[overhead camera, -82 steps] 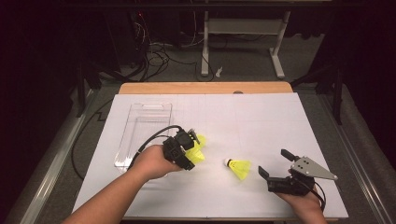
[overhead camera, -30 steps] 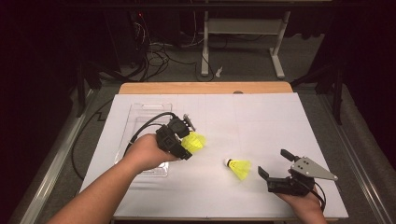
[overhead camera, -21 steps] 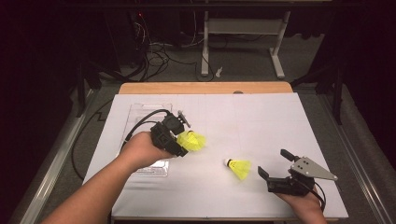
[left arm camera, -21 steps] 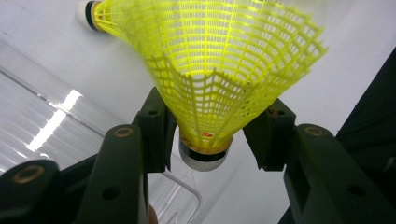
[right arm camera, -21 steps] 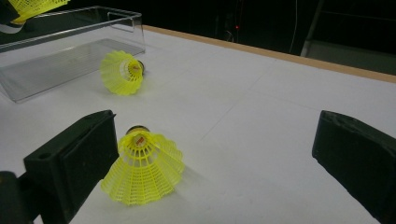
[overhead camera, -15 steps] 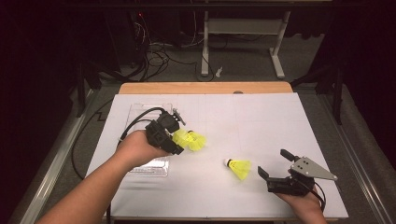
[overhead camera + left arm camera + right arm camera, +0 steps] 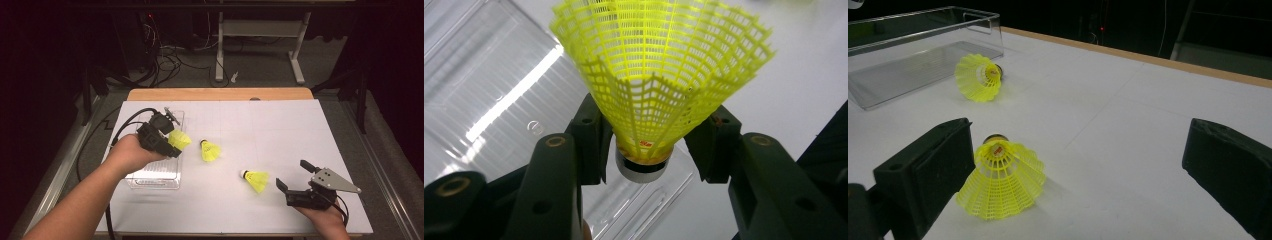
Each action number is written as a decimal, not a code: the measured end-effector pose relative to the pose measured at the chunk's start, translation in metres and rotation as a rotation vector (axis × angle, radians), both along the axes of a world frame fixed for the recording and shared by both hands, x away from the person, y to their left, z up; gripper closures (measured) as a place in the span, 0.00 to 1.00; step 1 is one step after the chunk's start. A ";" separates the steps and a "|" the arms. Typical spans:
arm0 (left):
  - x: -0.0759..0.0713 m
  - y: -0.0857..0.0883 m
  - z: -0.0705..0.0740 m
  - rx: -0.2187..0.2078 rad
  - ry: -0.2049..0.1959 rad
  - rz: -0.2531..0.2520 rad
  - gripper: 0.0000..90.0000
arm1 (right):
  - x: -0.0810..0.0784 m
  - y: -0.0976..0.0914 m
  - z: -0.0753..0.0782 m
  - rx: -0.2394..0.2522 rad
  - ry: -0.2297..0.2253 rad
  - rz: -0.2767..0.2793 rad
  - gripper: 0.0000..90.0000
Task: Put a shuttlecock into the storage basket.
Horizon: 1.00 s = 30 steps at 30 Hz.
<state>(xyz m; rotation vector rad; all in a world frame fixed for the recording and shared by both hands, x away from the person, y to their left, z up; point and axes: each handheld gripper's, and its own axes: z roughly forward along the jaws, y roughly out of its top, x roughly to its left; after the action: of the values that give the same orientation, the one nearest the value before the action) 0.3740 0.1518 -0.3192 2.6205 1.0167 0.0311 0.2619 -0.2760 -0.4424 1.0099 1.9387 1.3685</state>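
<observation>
My table is covered by a white sheet (image 7: 280,130), and a strip of bare wooden edge (image 7: 220,94) shows along its far side. Past that lies grey carpet (image 7: 265,75) with a small white scrap (image 7: 233,77) on it, just beside the foot of a pale metal desk frame (image 7: 218,55). A tangle of dark cables (image 7: 167,55) sprawls to the left of that frame, under a tiny red light (image 7: 150,16). Grey rails (image 7: 60,170) flank my table on both sides
</observation>
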 end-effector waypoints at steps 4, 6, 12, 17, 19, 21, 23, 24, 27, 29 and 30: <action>0.003 0.010 -0.002 0.006 0.004 0.026 0.62 | 0.000 0.000 0.000 -0.002 -0.001 0.001 0.01; 0.005 0.015 -0.004 0.010 0.005 0.039 0.62 | 0.000 0.000 0.000 -0.001 0.000 0.000 0.01; 0.009 0.026 -0.008 0.015 0.015 0.076 0.62 | 0.000 0.000 0.000 -0.003 -0.001 0.000 0.01; 0.012 0.035 -0.011 0.016 0.020 0.106 0.62 | -0.001 0.000 0.000 0.001 0.000 -0.002 0.01; 0.014 0.038 -0.011 0.011 0.016 0.121 0.62 | -0.001 0.000 0.000 -0.001 -0.001 -0.001 0.01; 0.015 0.041 -0.011 0.013 0.018 0.127 0.62 | 0.000 0.000 0.000 -0.001 0.000 -0.001 0.01; 0.016 0.043 -0.012 0.014 0.019 0.132 0.62 | 0.000 0.000 0.000 -0.002 0.000 -0.001 0.01; 0.017 0.044 -0.013 0.020 0.019 0.133 0.62 | 0.000 0.000 0.000 -0.002 0.000 0.000 0.01; 0.019 0.047 -0.015 0.019 0.019 0.151 0.62 | 0.000 0.000 0.000 -0.002 0.000 -0.001 0.01; 0.021 0.048 -0.017 0.016 0.023 0.160 0.62 | -0.001 0.000 0.000 -0.002 0.001 -0.001 0.01; 0.022 0.049 -0.019 0.020 0.026 0.164 0.62 | -0.001 0.000 0.000 -0.001 0.001 -0.001 0.01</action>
<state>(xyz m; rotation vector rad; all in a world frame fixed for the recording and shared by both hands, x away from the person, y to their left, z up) 0.3956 0.2009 -0.3386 2.5543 1.2445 0.0453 0.2612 -0.2763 -0.4423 1.0111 1.9392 1.3660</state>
